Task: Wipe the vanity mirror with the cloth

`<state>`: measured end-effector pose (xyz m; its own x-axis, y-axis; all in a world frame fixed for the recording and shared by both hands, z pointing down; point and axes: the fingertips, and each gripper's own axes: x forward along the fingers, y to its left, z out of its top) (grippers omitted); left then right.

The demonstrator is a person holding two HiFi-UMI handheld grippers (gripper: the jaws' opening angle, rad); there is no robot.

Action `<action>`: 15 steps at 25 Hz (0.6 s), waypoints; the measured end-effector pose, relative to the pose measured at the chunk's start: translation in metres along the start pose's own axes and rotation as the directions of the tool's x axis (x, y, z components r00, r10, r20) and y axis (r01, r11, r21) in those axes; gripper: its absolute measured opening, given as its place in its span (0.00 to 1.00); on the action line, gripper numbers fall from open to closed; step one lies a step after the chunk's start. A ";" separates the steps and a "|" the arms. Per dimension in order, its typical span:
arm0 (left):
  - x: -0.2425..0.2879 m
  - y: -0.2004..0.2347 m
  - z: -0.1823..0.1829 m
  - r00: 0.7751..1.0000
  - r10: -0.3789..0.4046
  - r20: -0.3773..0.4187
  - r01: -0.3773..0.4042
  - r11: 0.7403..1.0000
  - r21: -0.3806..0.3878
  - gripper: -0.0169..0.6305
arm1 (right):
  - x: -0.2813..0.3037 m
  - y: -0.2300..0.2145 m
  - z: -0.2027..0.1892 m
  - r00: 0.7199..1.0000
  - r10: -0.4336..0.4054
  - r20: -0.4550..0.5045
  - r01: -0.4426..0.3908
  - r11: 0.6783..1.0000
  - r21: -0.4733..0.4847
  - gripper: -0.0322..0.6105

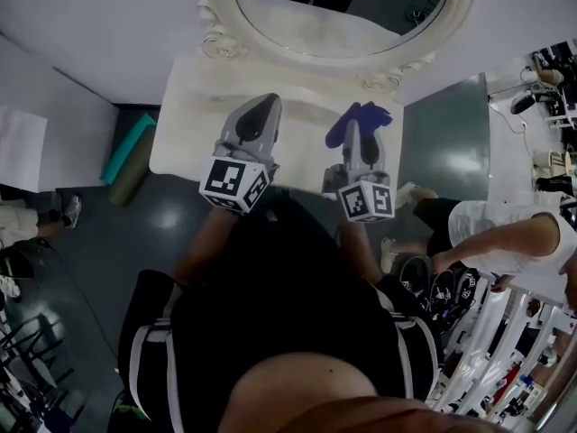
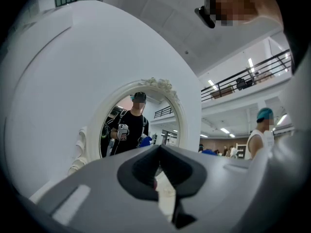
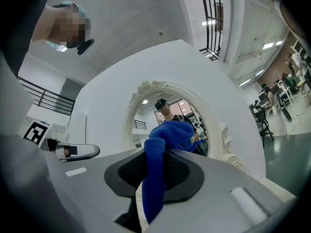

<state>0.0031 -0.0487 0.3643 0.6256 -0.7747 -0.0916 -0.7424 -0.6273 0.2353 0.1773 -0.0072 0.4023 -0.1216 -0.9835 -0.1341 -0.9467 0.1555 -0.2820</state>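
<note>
Head view: we're holding the left gripper (image 1: pixel 261 104) and the right gripper (image 1: pixel 355 126) over the white vanity top (image 1: pixel 185 129), just below the oval mirror (image 1: pixel 343 16) at top centre. Left gripper view: its jaws are sitting pinched together on nothing. Right gripper view: we're clamping the blue knitted cloth (image 3: pixel 167 132), which is bunching up mid-frame.

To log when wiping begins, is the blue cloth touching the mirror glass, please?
Apart. The head view shows bare white tabletop between the blue cloth and the mirror.
</note>
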 end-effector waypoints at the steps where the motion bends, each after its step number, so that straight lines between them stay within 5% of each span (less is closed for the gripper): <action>1: 0.009 0.002 0.001 1.000 -0.005 0.002 0.005 1.000 0.003 0.04 | 0.008 -0.004 0.003 1.000 -0.005 0.008 0.005 1.000 0.006 0.17; 15: 0.123 0.017 0.011 0.999 -0.044 0.002 0.044 0.999 0.006 0.04 | 0.111 -0.084 0.025 0.994 -0.070 0.089 0.068 0.997 0.032 0.17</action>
<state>0.0647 -0.1557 0.3465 0.6576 -0.7462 -0.1035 -0.7154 -0.6616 0.2249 0.2511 -0.1269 0.3876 -0.0275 -0.9798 -0.1981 -0.9429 0.0912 -0.3203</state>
